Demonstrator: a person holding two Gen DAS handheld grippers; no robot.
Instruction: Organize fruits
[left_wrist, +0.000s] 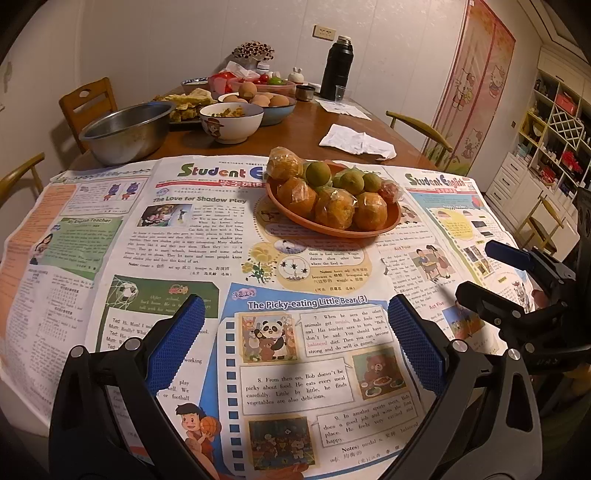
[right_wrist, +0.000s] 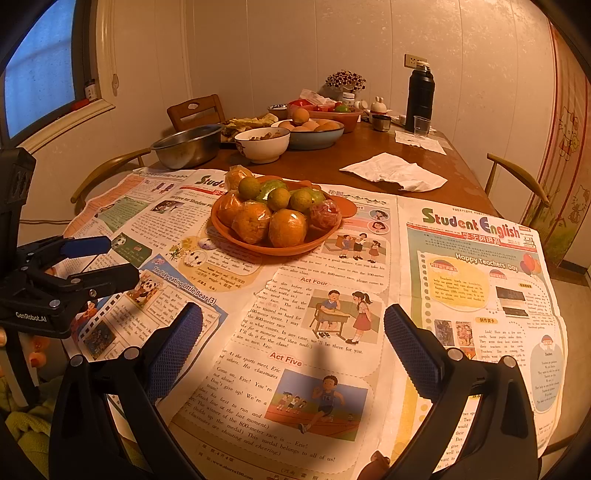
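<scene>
An orange plate (left_wrist: 384, 226) (right_wrist: 258, 248) stands on newspapers and holds several plastic-wrapped oranges (left_wrist: 370, 210) (right_wrist: 287, 227) at the front and small green citrus fruits (left_wrist: 317, 172) (right_wrist: 278, 198) behind. My left gripper (left_wrist: 295, 343) is open and empty, hovering over the newspaper well short of the plate. My right gripper (right_wrist: 293, 347) is open and empty, also short of the plate. Each gripper shows from the side in the other view, the right one (left_wrist: 476, 269) and the left one (right_wrist: 122, 258).
Newspapers (left_wrist: 184, 240) (right_wrist: 461, 280) cover the near half of the wooden table (left_wrist: 306, 125). Behind stand a steel bowl (left_wrist: 127, 131), a white bowl (left_wrist: 232, 122), a bowl of eggs (left_wrist: 269, 103), a black thermos (left_wrist: 337, 68) and a crumpled tissue (left_wrist: 356, 142). Chairs surround the table.
</scene>
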